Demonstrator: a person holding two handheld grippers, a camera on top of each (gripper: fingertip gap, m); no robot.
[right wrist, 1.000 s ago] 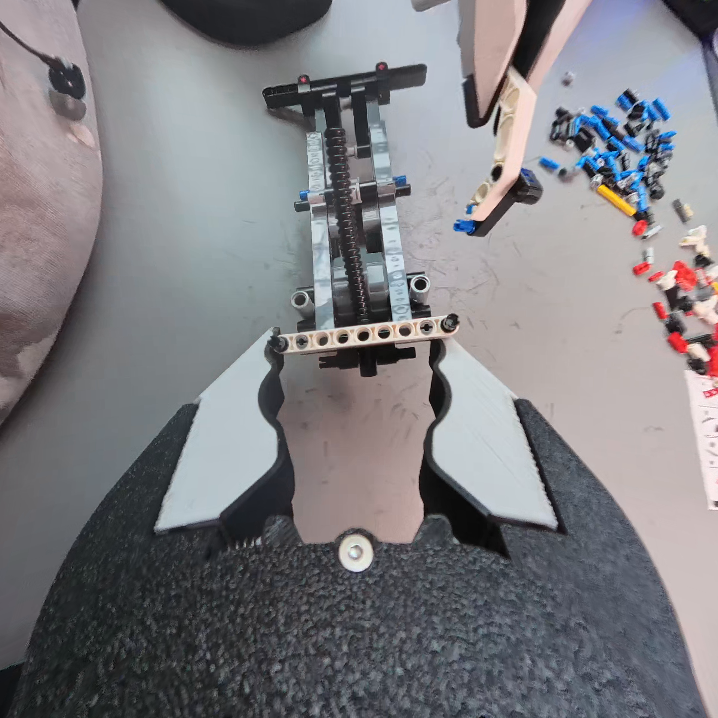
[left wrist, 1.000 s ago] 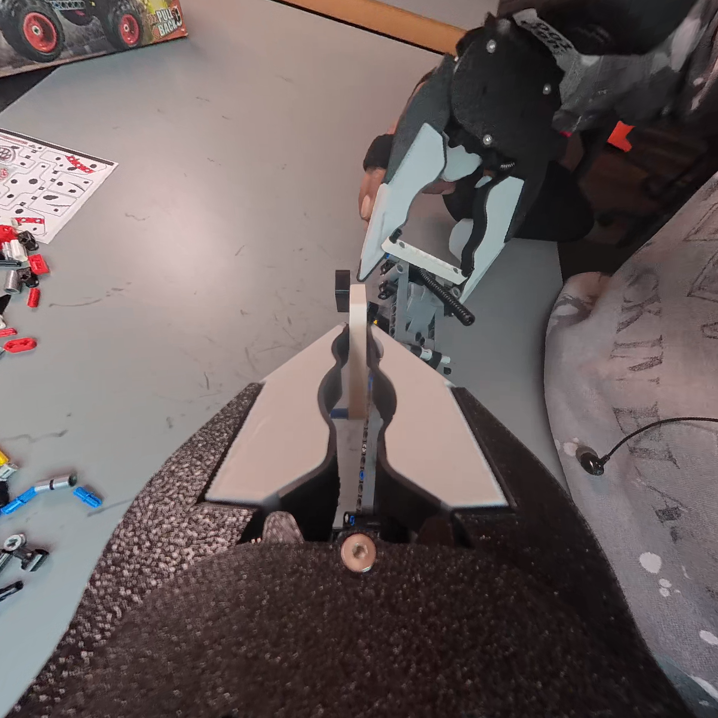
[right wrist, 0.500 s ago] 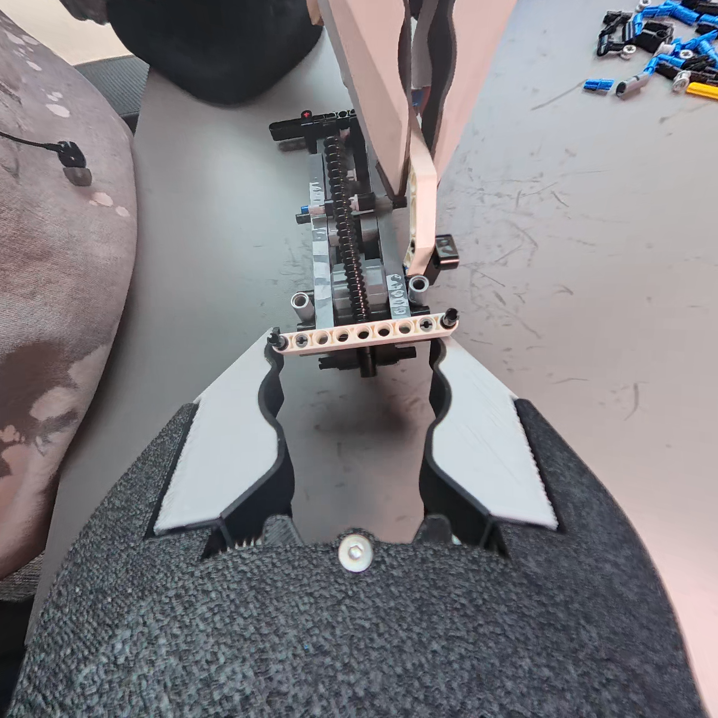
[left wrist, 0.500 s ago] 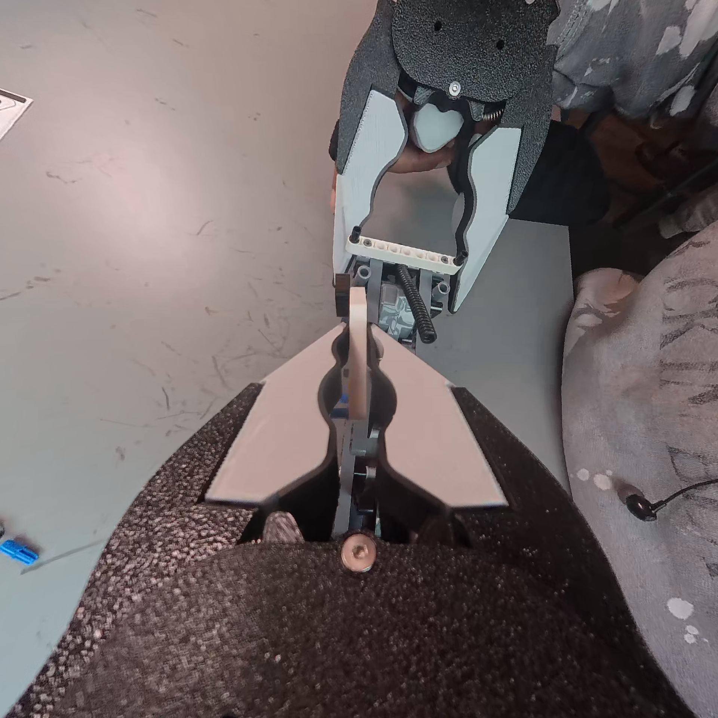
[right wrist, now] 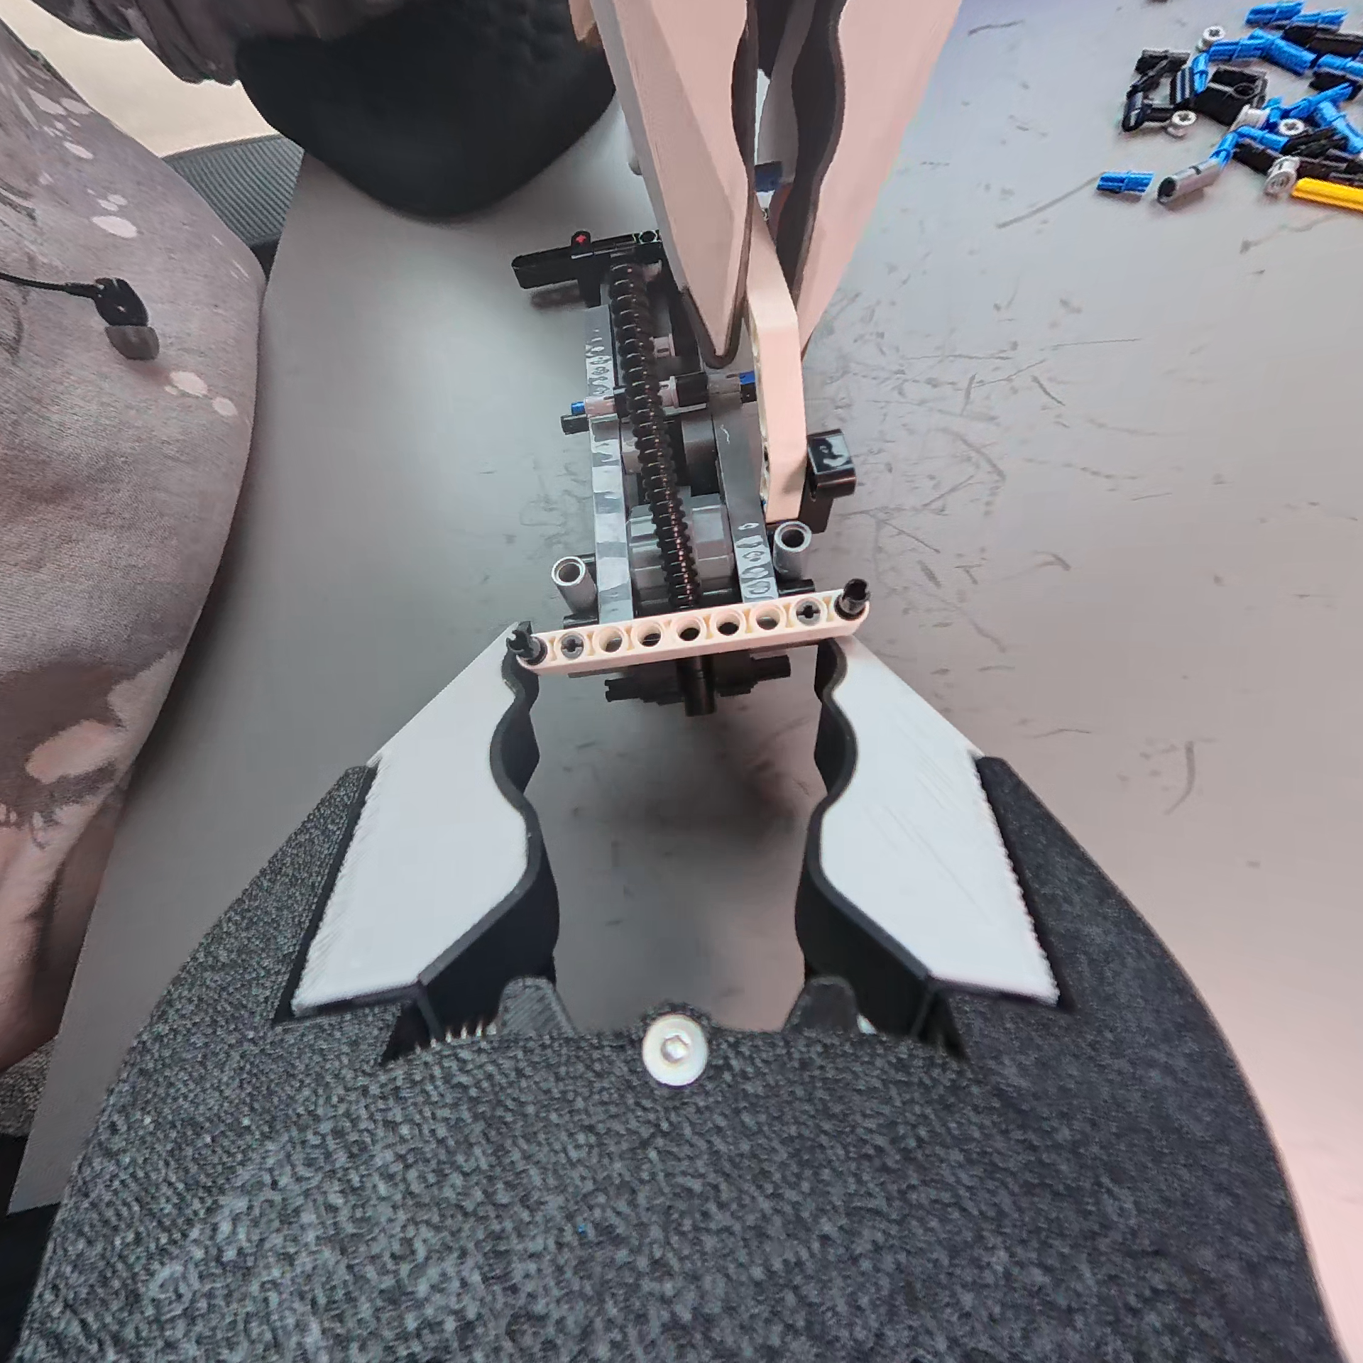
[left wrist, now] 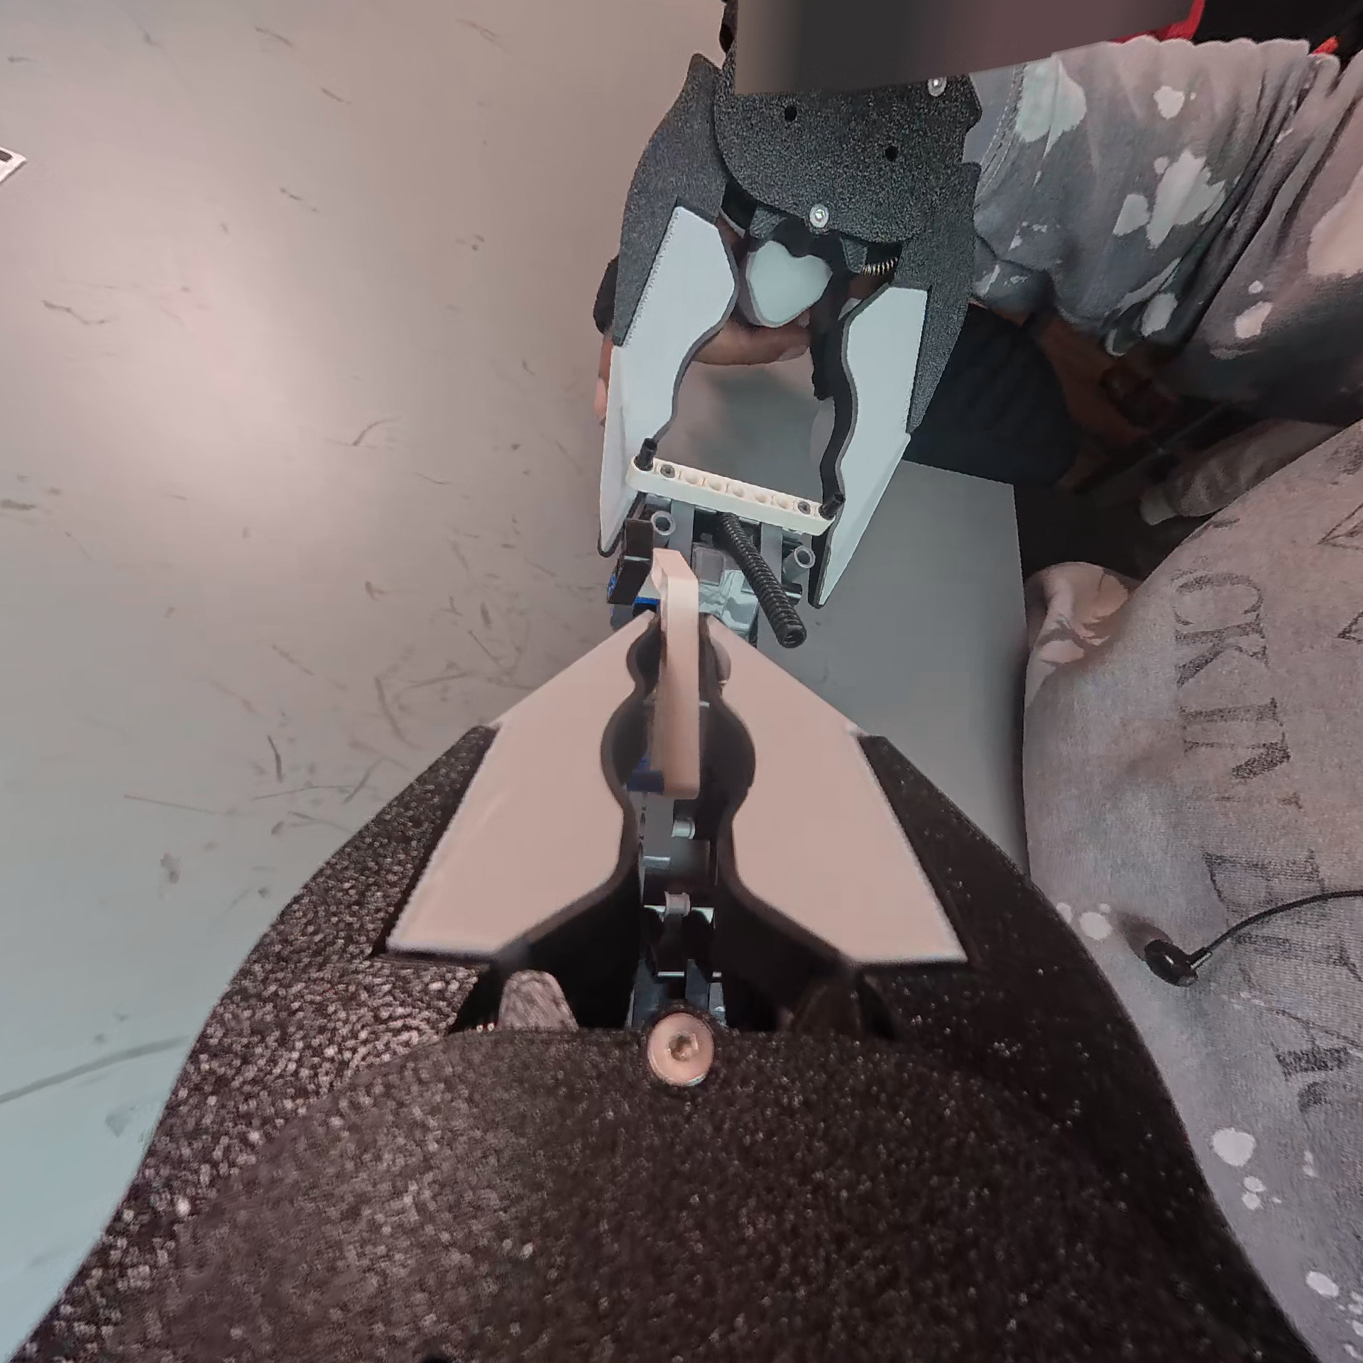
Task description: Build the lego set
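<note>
1. Since a second ago the left tool [right wrist: 745,324] has come across from above the table [right wrist: 1069,516] to the chassis [right wrist: 664,479].
2. The chassis lies on the table; the right tool [right wrist: 689,649] is clamped on its white cross beam [right wrist: 693,633].
3. The left tool is clamped on a tan beam [left wrist: 677,686], pressed against the chassis side.
4. Loose parts [right wrist: 1254,96] lie well apart.

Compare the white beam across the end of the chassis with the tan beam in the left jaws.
The white beam lies flat across the chassis end, held at its ends by the wide-spread right gripper; the tan beam runs lengthwise along the chassis side, pinched in the left gripper. The white beam's holes face the right camera; the tan one shows its edge. Both are long and thin.
</note>
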